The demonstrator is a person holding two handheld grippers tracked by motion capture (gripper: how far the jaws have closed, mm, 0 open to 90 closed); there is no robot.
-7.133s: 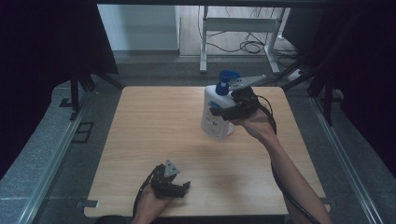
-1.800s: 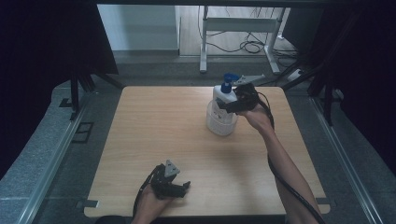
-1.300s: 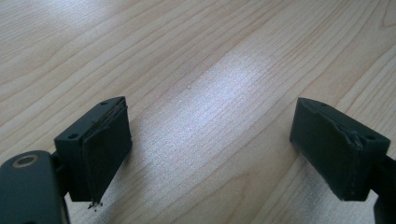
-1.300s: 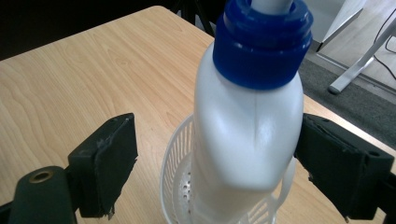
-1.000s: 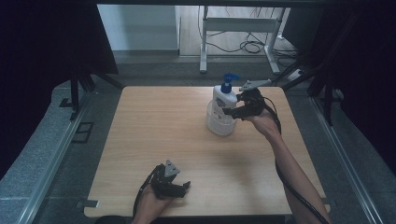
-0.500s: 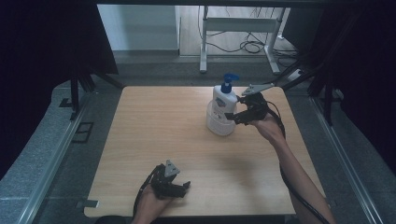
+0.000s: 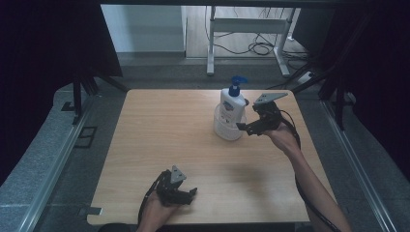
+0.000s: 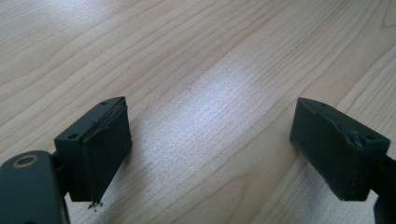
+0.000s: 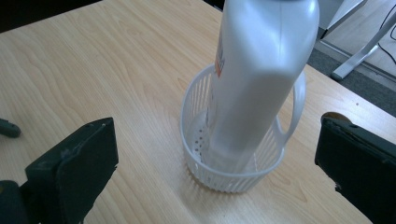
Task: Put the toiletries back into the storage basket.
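Upper centre-right of the high view: tall white plastic pump bottle with blue pump head [image 7: 232, 105] stands in a small white slotted plastic basket [image 7: 227, 130]. Right gripper [image 7: 245, 126] has just been opening; jaws wide, nothing between them. Left gripper [image 7: 186, 194] wide, empty. We judge the bottle smooth, top-heavy: grip mid-body.

Light wooden table [image 7: 169, 125] stood on grey floor [image 7: 53, 159]. Black curtains [image 7: 48, 43] hung at both sides. Beyond the far edge: white wall panel [image 7: 142, 26], grey desk frame [image 7: 251, 29], loose cables [image 7: 258, 47] on the floor.
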